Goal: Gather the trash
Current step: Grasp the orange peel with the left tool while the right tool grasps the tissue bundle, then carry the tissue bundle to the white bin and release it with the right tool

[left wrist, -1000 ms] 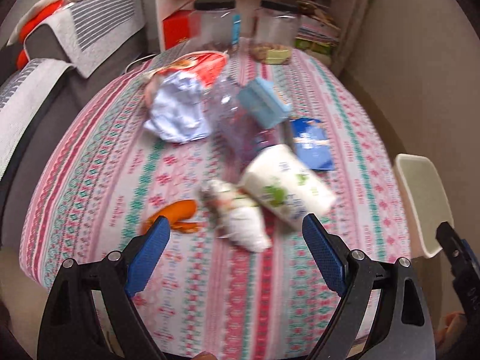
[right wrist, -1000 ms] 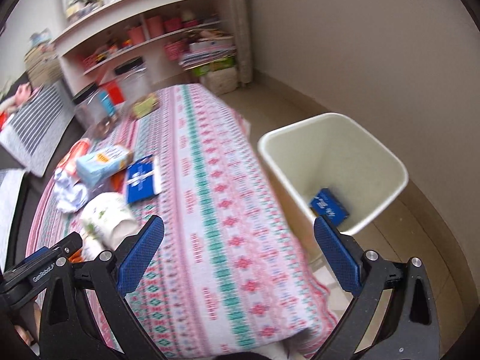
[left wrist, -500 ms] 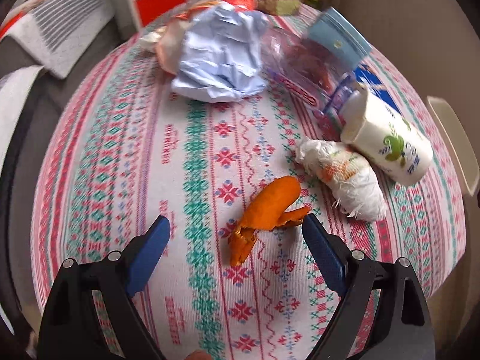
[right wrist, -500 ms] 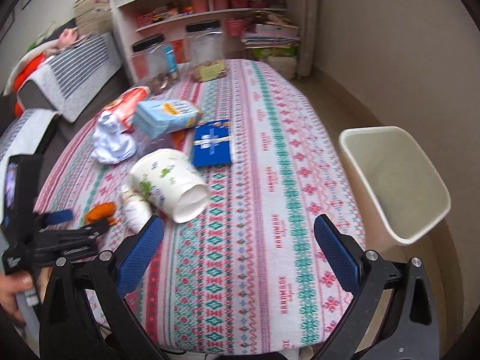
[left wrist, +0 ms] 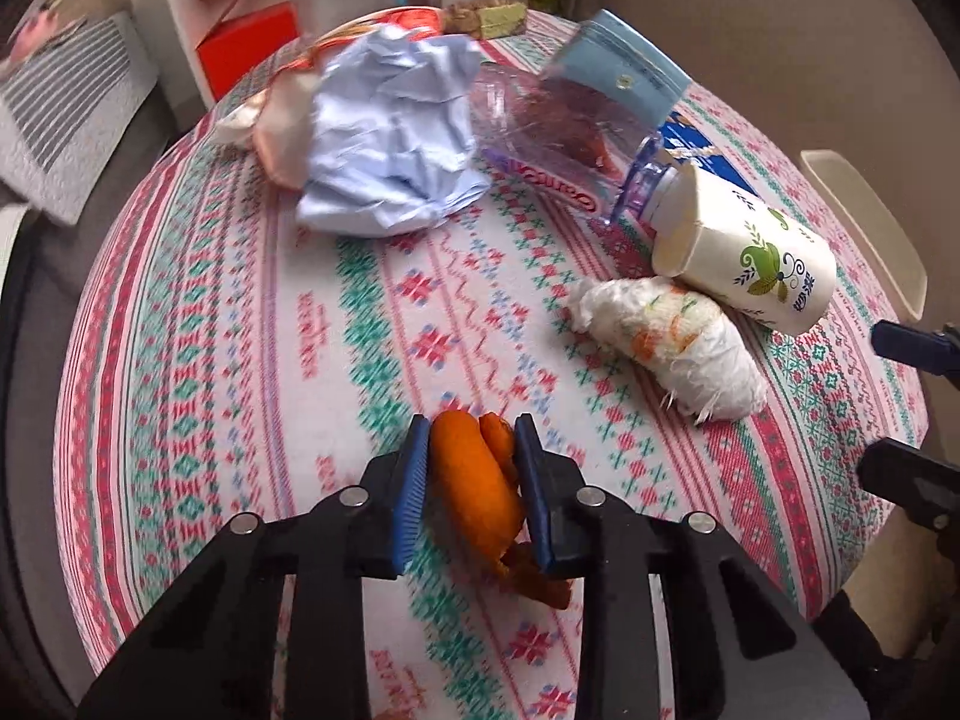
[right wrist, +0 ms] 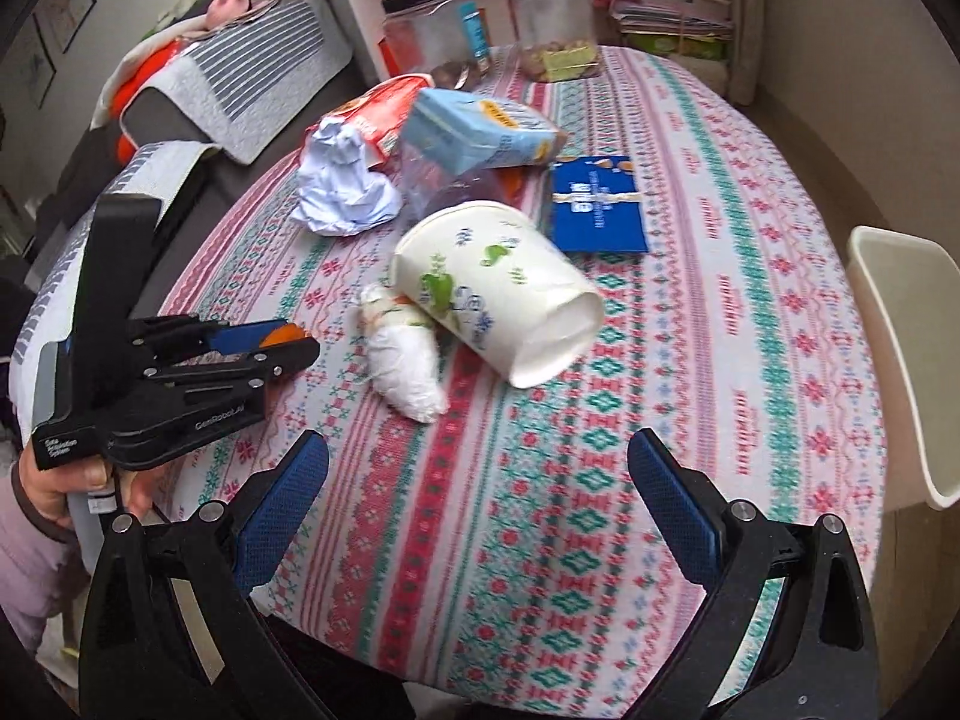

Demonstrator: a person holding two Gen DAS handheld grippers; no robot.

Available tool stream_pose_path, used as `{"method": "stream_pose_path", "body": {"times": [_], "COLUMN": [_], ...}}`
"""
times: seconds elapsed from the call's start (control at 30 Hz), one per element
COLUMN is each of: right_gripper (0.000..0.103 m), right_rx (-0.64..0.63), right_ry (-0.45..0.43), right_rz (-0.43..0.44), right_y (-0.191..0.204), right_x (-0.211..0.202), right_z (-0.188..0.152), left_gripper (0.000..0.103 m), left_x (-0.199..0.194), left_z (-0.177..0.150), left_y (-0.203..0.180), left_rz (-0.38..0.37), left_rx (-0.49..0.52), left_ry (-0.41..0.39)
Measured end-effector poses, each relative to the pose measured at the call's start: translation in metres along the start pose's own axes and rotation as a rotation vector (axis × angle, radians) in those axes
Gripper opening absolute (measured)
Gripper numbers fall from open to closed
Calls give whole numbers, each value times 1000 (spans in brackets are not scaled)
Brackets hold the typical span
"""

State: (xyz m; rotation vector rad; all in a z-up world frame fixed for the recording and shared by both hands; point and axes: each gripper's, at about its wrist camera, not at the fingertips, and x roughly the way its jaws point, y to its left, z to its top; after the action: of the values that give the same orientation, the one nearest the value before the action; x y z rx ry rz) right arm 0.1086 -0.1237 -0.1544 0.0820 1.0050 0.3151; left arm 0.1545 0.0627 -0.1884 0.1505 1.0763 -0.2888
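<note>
Pinching an orange peel [left wrist: 474,480] at the near table [left wrist: 198,324] edge, left gripper [left wrist: 473,438] jaws just closed on it. Right gripper [right wrist: 477,468] spread wide, nothing between pads, above the cloth. Beyond: tissue wad [right wrist: 403,360] touching tipped paper cup [right wrist: 498,291], then crumpled paper [right wrist: 345,186], blue packet [right wrist: 597,207]. Bin [right wrist: 900,354] beside the table, right.

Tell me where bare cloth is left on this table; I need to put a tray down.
Free: the cloth between the blue booklet and the bin, the near strip in front of the paper cup, and the stretch beside the crumpled paper toward the sofa. Crowded: the middle, from the snack bag to the tissue wad.
</note>
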Motion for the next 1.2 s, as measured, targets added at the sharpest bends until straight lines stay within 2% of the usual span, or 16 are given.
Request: {"method": "stream_pose_path", "body": {"times": [0.27, 0.5, 0.6, 0.67, 0.7, 0.73, 0.77, 0.97, 1.2], "right_gripper": [95, 87, 75, 58, 41, 29, 27, 26, 26], "right_rx": [-56, -59, -74, -100, -104, -106, -103, -87, -22], "right_ry": [-12, 19, 32, 36, 43, 40, 34, -34, -148], "right_rz": [4, -13, -16, -34, -32, -32, -17, 6, 13], "right_y": [32, 42, 48, 53, 54, 55, 56, 58, 46], "right_x": [32, 60, 68, 73, 75, 76, 74, 57, 19], "right_z": [19, 33, 36, 37, 37, 37, 37, 31, 27], "left_gripper": [26, 26, 26, 26, 26, 26, 26, 26, 26], "left_x": [-23, -46, -53, -54, -54, -55, -55, -55, -79], "left_z": [-36, -62, -69, -68, -69, -70, -71, -74, -67], "left_y": [38, 77, 85, 87, 89, 91, 92, 94, 83], "left_rz": [32, 58, 52, 49, 49, 48, 47, 61, 82], "left_rx": [-188, -350, -399, -425, -444, -459, -475, -539, -574], "left_ry": [-48, -96, -111, -118, -121, -123, -125, -140, -210]}}
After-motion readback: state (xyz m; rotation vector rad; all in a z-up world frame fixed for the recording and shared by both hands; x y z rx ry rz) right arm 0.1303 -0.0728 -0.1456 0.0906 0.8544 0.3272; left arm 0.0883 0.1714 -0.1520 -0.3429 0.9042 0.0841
